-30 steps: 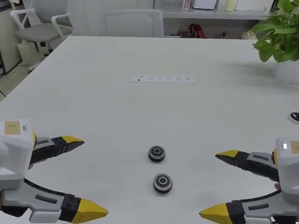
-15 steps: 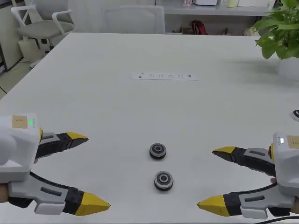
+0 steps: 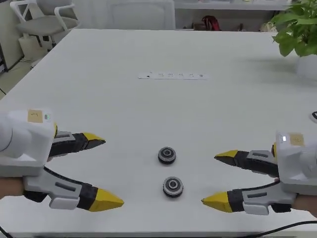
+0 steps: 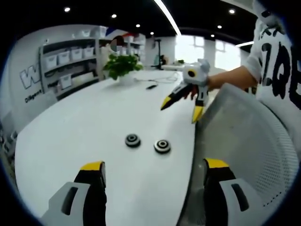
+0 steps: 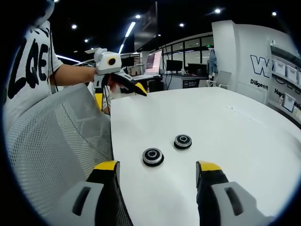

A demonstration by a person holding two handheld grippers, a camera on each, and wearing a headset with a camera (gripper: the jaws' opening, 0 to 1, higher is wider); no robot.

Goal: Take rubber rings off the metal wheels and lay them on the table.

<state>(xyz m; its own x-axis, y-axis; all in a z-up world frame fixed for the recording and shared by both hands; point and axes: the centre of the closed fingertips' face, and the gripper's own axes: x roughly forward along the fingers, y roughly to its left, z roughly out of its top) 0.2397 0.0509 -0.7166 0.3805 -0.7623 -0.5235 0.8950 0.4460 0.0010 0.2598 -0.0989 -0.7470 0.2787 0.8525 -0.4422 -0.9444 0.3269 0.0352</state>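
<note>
Two small metal wheels with black rubber rings lie on the white table: a far wheel [image 3: 167, 155] and a near wheel [image 3: 173, 187], both flat. In the left gripper view they sit as far wheel [image 4: 132, 140] and near wheel [image 4: 162, 146]; in the right gripper view as near wheel [image 5: 153, 157] and far wheel [image 5: 183, 141]. My left gripper [image 3: 105, 171] stands open to the left of them, nothing between its yellow fingertips. My right gripper [image 3: 218, 178] stands open to their right, equally bare. Both hover near the table's front edge, apart from the wheels.
A white power strip [image 3: 171, 76] lies flat mid-table. A potted plant [image 3: 297, 34] stands at the back right. Office chairs [image 3: 44, 22] stand beyond the far left corner. A mesh chair back [image 5: 51, 141] sits at the table's near side.
Both grippers have moved inward toward the wheels and a little up the picture. The head camera has tilted, so the table has shifted slightly. The wheels lie as before.
</note>
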